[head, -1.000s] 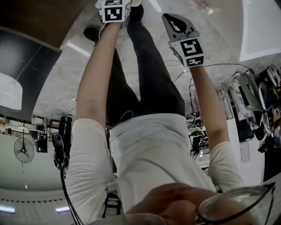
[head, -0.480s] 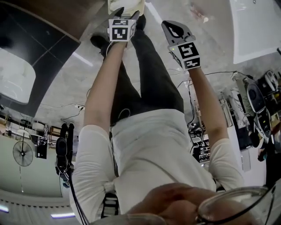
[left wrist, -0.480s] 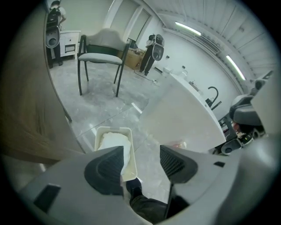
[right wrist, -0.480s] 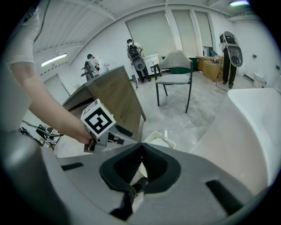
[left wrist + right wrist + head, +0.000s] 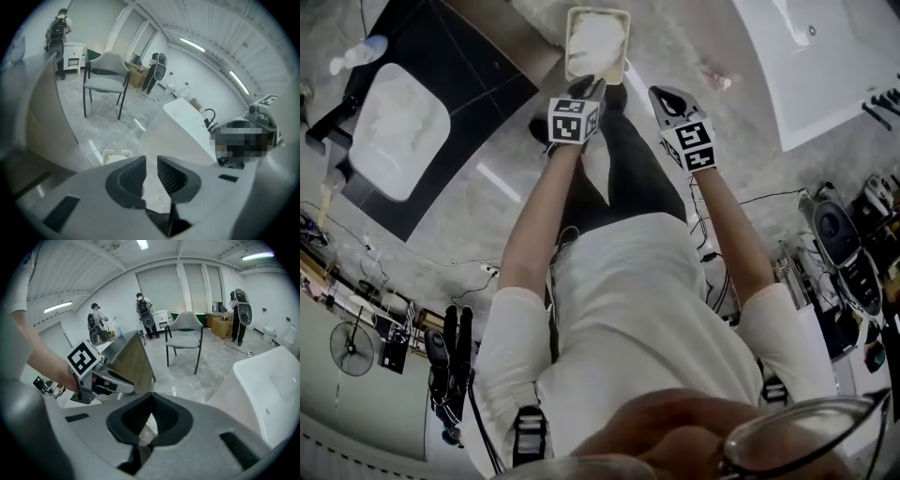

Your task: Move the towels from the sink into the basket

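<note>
Now, left gripper [image 5: 151, 164]: jaws nearly together after just closing, with a narrow gap between the ribbed pads. Only pale floor shows through the gap, and nothing is held.
Right gripper [image 5: 151, 398]: jaws brought together, tips meeting, with nothing caught between them.
Both grippers, head view: side by side at upper centre of the frame, each at the end of a bare forearm. The left one is at the left, and the marker cubes face the camera.
Basket [image 5: 623, 21]: a pale rectangular tub on the floor at top centre of the head view, just above the left gripper's tips in the frame. In the left gripper view it sits small at lower left of centre, just above the left jaw.
Towels [image 5: 595, 44]: white cloth lies heaped inside the basket and fills it.
Sink [image 5: 398, 131]: a white basin in a dark counter at upper left of the head view, well apart from the basket. Whether any cloth lies in it cannot be told.
Bathtub [image 5: 825, 56]: white, at the upper right corner of the head view.
Chair [image 5: 105, 82]: grey seat on dark legs, at upper left of the left gripper view, standing on the pale floor.
Person: white shirt and dark trousers fill the middle of the head view.
</note>
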